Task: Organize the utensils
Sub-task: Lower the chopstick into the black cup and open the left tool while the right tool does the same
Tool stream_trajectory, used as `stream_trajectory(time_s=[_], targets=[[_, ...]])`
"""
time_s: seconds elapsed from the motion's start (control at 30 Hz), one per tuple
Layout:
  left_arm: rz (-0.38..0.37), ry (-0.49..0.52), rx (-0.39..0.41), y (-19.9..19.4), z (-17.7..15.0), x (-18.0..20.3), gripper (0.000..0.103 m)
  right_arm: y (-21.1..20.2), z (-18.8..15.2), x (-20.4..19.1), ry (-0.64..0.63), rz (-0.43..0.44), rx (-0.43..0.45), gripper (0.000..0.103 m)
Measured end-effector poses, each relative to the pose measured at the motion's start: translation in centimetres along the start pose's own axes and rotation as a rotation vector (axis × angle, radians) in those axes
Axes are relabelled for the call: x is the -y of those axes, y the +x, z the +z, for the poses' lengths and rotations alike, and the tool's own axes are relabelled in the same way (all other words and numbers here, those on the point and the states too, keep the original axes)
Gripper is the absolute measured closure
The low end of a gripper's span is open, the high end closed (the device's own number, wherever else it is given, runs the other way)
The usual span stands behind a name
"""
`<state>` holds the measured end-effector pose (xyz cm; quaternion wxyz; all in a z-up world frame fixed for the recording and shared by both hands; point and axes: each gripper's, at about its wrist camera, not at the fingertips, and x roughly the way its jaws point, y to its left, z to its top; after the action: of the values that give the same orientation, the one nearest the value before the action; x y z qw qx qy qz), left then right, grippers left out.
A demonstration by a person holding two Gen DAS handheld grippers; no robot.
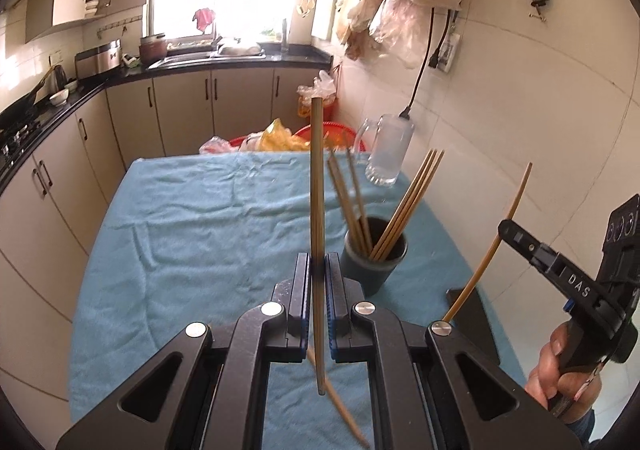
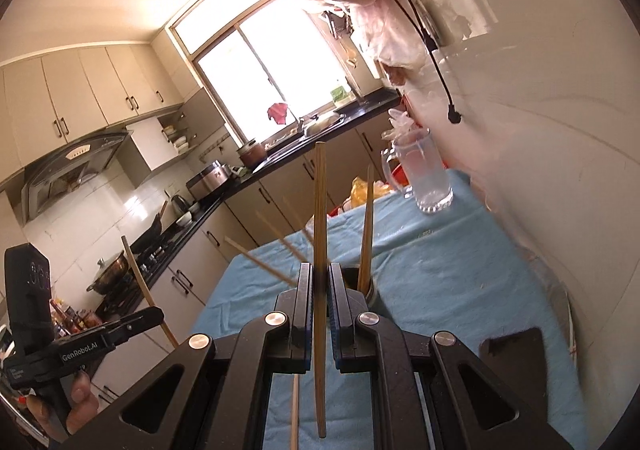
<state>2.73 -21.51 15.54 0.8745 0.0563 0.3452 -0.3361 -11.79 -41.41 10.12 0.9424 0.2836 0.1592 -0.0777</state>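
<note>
Each gripper is clamped on one chopstick: left gripper (image 1: 318,270), right gripper (image 2: 320,282), both near the dark cup (image 1: 374,262) on the bench (image 1: 180,250). Light, stiff, probably slick sticks; grip mid-shaft.

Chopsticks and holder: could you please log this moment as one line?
left hand-held gripper: shut on chopstick | right hand-held gripper: shut on chopstick | holder: several chopsticks inside

Left gripper (image 1: 318,270) raised, tilted downward, jaws clamped tight on a chopstick (image 1: 316,186). Right gripper (image 2: 320,282) rolled sideways, nearly level, clamped on another chopstick (image 2: 320,210), handle in right hand (image 1: 560,366).
</note>
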Motion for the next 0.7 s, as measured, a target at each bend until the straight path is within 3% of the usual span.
stream_trajectory(time_s=[0.4,0.7], targets=[[-0.05,0.004,0.1,1.5,6.9,3.4,0.097,0.8,5.6,0.4,0.007,-0.047,0.097,0.095],[-0.046,-0.031,0.118,5.6,9.9,4.4,0.097,3.9,8.0,0.8,0.008,-0.086,0.121,0.095]])
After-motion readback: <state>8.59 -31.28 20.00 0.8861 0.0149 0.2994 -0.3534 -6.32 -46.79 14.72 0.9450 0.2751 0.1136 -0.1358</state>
